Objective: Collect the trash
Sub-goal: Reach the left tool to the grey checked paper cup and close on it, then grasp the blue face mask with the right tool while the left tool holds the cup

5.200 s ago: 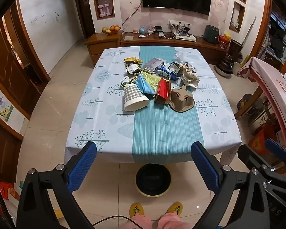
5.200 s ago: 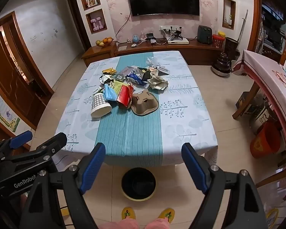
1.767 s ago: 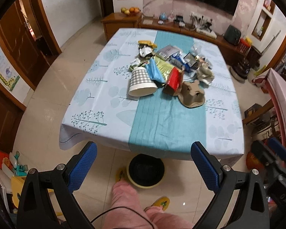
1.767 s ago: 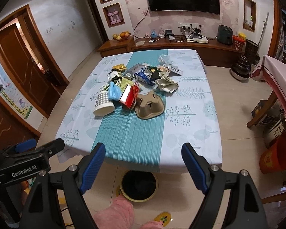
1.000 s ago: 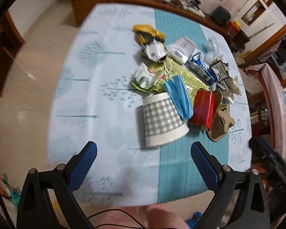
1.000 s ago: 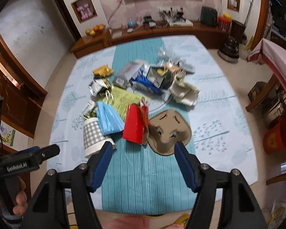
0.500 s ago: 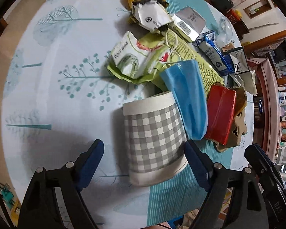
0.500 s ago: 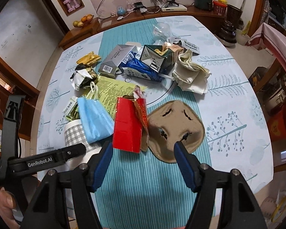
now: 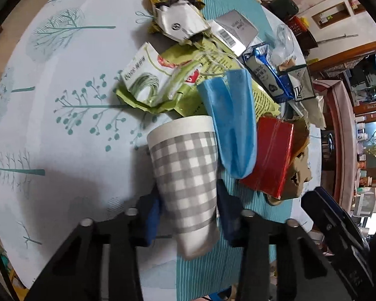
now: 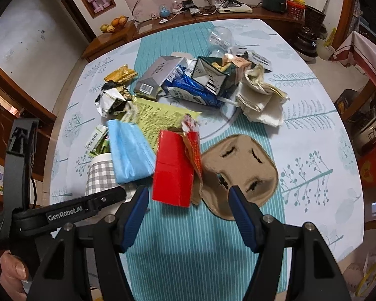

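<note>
Fingers of the left gripper (image 9: 188, 215) are closing around the checked paper cup (image 9: 185, 175), one blue pad on each side of it, touching its wall. The right gripper (image 10: 186, 217) stands wide open and holds nothing, above the near edge of the red packet (image 10: 173, 170). The cup lies on its side on the counter (image 9: 62, 138). A blue face mask (image 9: 234, 125) leans on it. A brown cardboard cup carrier (image 10: 240, 173) lies just right of the packet.
</note>
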`<act>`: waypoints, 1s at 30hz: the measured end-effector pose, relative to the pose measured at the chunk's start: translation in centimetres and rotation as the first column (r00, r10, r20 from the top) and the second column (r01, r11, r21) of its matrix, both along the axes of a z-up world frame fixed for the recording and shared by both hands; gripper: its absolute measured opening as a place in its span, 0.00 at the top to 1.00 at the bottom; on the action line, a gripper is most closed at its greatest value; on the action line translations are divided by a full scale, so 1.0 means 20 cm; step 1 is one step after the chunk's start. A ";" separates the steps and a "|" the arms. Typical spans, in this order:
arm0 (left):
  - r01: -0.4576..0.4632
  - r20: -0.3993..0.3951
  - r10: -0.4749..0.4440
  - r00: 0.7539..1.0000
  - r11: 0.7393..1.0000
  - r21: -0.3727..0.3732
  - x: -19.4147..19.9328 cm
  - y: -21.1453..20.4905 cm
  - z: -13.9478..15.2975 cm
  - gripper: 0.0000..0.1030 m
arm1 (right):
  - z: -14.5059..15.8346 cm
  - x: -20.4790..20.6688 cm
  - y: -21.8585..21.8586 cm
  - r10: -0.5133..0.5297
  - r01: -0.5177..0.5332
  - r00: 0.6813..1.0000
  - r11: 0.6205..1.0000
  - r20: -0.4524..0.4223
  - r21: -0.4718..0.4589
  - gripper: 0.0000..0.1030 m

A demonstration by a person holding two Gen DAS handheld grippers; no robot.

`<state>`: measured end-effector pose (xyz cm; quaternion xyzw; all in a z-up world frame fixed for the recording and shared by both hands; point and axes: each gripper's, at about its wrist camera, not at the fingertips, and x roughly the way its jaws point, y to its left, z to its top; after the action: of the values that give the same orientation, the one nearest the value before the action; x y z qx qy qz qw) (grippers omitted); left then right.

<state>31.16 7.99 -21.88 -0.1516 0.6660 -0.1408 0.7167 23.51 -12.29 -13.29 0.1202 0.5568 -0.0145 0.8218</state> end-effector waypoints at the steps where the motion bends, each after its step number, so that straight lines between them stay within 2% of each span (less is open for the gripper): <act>1: -0.005 -0.001 0.005 1.000 1.000 0.010 0.00 0.02 0.00 0.68 | 0.00 0.01 0.01 0.005 -0.005 1.000 1.000 0.003 0.004 0.36; 9: -0.045 0.059 0.040 0.997 0.996 0.082 -0.05 0.18 0.11 0.70 | 0.06 0.13 0.17 0.101 -0.102 0.994 0.995 0.048 0.019 0.36; 15: -0.077 0.107 0.062 0.992 0.987 0.141 -0.07 0.34 0.21 0.70 | 0.02 0.23 0.35 0.198 -0.198 0.979 0.980 0.040 -0.003 0.36; 17: -0.087 0.112 0.070 0.991 0.985 0.150 -0.07 0.38 0.22 0.70 | -0.01 0.27 0.41 0.227 -0.226 0.974 0.974 0.030 -0.028 0.36; 22: -0.099 0.115 0.080 0.990 0.981 0.170 -0.08 0.46 0.23 0.70 | -0.15 0.33 0.53 0.294 -0.295 0.955 0.939 -0.034 -0.175 0.36; 24: -0.101 0.117 0.081 0.990 0.980 0.171 -0.09 0.47 0.23 0.70 | -0.22 0.35 0.56 0.304 -0.314 0.949 0.922 -0.079 -0.226 0.49; 25: -0.100 0.119 0.080 0.990 0.979 0.175 -0.09 0.46 0.22 0.70 | -0.25 0.35 0.56 0.305 -0.320 0.947 0.917 -0.098 -0.237 0.65; 27: -0.096 0.123 0.074 0.990 0.979 0.181 -0.10 0.46 0.23 0.70 | -0.29 0.35 0.56 0.300 -0.321 0.946 0.918 -0.122 -0.231 0.77; 28: -0.092 0.127 0.069 0.989 0.978 0.185 -0.11 0.46 0.23 0.70 | -0.28 0.34 0.55 0.294 -0.313 0.949 0.924 -0.115 -0.219 0.88; 30: -0.083 0.139 0.056 0.989 0.977 0.198 -0.14 0.45 0.24 0.70 | -0.26 0.31 0.53 0.291 -0.304 0.952 0.932 -0.092 -0.199 0.91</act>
<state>28.41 17.07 -17.00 -0.0911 0.6220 -0.0566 0.7757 29.79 -1.65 -18.58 -0.0538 0.5888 0.0474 0.8051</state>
